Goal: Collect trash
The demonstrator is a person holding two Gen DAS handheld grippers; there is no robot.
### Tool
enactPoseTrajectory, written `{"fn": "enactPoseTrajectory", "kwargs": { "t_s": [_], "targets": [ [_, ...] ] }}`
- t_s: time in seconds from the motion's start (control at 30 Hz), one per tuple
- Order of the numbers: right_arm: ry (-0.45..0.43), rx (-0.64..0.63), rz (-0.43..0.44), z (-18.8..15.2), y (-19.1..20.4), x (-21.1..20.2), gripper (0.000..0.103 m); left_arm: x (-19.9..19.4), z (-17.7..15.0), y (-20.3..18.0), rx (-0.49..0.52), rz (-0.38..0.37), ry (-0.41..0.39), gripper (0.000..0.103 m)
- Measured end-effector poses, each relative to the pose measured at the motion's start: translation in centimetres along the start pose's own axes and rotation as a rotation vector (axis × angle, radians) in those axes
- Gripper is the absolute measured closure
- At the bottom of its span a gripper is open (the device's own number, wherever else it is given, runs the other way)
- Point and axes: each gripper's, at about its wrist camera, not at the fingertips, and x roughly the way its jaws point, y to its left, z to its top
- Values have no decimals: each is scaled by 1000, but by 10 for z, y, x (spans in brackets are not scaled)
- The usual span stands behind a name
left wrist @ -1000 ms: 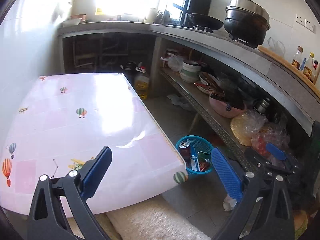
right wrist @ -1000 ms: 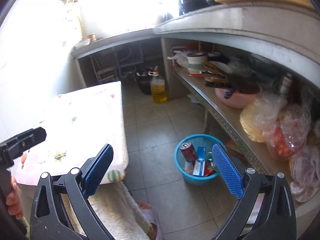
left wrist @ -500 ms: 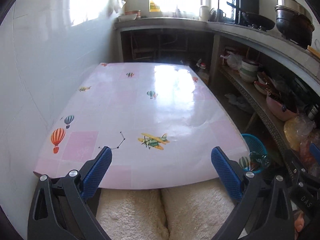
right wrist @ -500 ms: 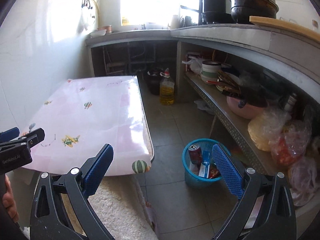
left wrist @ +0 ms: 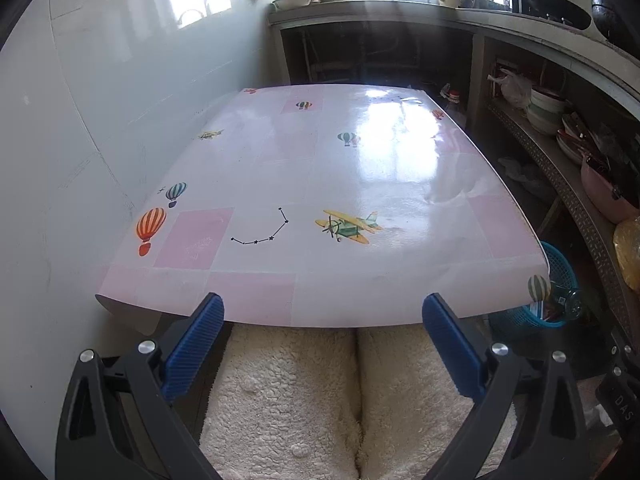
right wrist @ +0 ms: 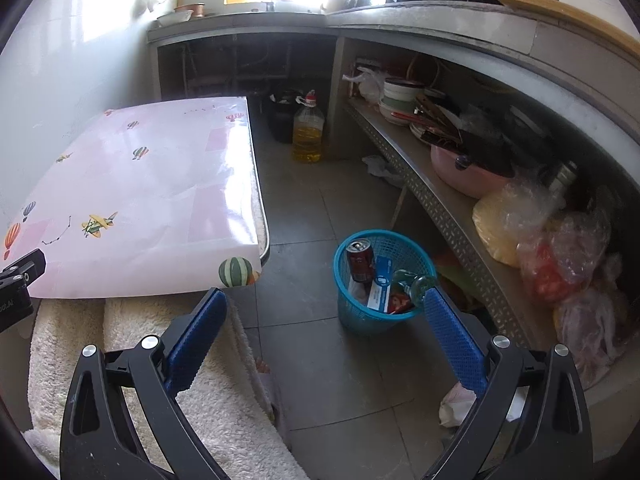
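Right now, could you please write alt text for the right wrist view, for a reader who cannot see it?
The open right gripper points at a blue basket on the tiled floor, holding a red can and other trash. A pink-clothed table stands left; a cluttered shelf runs right.

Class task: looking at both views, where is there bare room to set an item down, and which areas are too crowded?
Free: the whole pink tablecloth, and the floor tiles between table and shelf. Crowded: the lower shelf and the blue basket.
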Motion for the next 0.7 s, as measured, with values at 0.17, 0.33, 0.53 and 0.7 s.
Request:
{"fn": "enactPoseTrajectory", "kwargs": {
  "t_s": [0.17, 0.33, 0.53, 0.7],
  "targets": [
    [15, 38, 11, 0, -7, 2, 8, -5, 2, -3, 8, 37, -16, 6],
    [14, 50, 9, 0, -10, 2, 8, -8, 4, -7, 15, 44, -22, 6],
    [22, 66, 11, -1, -14, 3, 8, -8, 4, -10, 21, 44, -17, 6],
    [21, 70, 8, 0, -13, 2, 8, -7, 4, -11, 25, 39, -13, 6]
  ]
}}
